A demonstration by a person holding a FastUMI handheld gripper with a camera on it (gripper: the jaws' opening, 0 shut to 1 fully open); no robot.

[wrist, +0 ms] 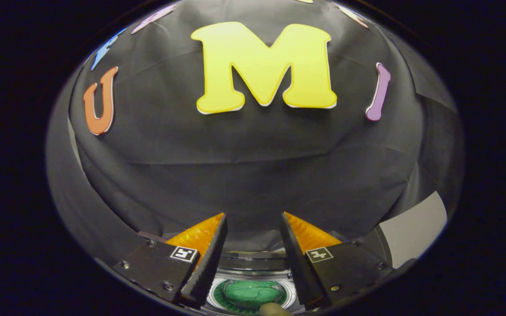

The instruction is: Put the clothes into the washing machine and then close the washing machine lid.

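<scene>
Washing machine [253, 274] sits low between the gripper's fingers, at six o'clock from their tips: a round opening with a pale, shiny rim and a clear lid or ring edge just behind it. Inside the opening lies something green [253, 293], most likely the clothes, though I cannot tell for sure through the glare. Black cloth wall [253, 175] rises beyond the fingers at twelve o'clock. A grey panel [413, 235] stands at about three o'clock from the fingertips, well apart from them. The gripper [253, 219] has its fingers spread apart, with nothing between the tips. A small tan rounded object [272, 310] shows at six o'clock, just below the green mass.
</scene>
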